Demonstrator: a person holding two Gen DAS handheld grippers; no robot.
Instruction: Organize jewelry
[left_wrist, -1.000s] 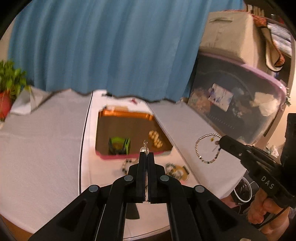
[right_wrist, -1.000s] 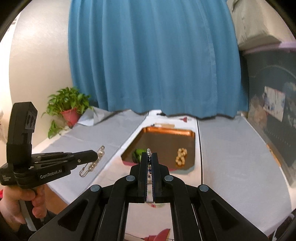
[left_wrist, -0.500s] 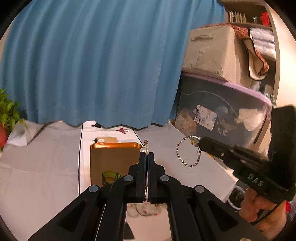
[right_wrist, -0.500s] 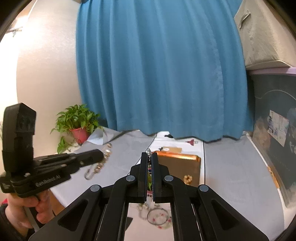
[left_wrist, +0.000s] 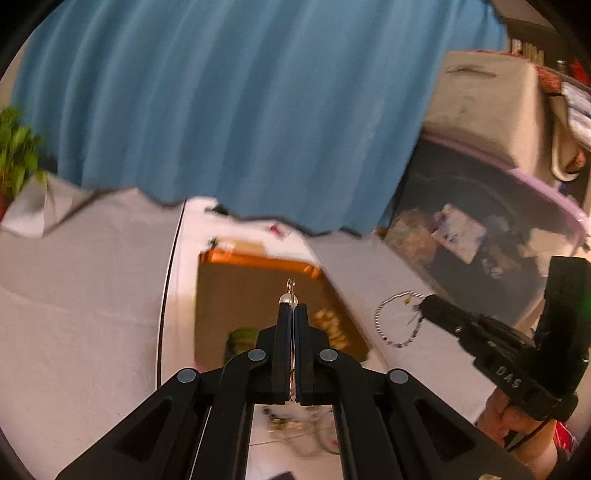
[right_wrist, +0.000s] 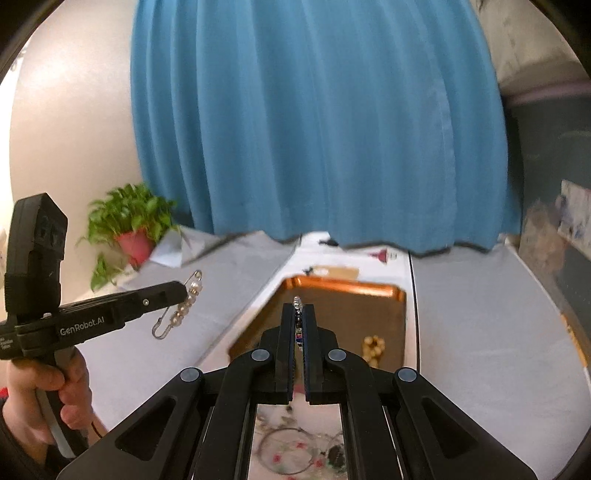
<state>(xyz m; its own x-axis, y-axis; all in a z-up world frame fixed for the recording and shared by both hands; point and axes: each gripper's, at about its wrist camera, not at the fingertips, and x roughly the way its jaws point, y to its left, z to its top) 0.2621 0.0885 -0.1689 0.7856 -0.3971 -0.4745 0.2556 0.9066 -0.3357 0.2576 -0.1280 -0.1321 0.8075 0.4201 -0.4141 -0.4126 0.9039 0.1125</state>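
Observation:
My left gripper (left_wrist: 293, 308) is shut on a pearl safety-pin brooch (left_wrist: 290, 291), whose loop sticks out past the tips. In the right wrist view the same gripper (right_wrist: 183, 291) holds the brooch (right_wrist: 181, 312) dangling at the left. My right gripper (right_wrist: 298, 308) is shut on a thin beaded bracelet (right_wrist: 297, 303). Seen from the left wrist, that gripper (left_wrist: 424, 307) lets the bracelet (left_wrist: 395, 321) hang as a loop. Both hover in front of an orange tray (right_wrist: 340, 285) holding a cream bead bracelet (right_wrist: 373, 347) and a green piece (left_wrist: 240, 338).
Loose jewelry (right_wrist: 291, 450) lies on the white table below the grippers. Grey cloths (right_wrist: 480, 314) flank the tray. A potted plant (right_wrist: 129, 225) stands far left, a blue curtain (right_wrist: 314, 129) hangs behind, and a storage bin (left_wrist: 480, 240) sits at the right.
Both grippers have dipped back down toward the tray after a brief lift half a second ago. Each still holds its piece.

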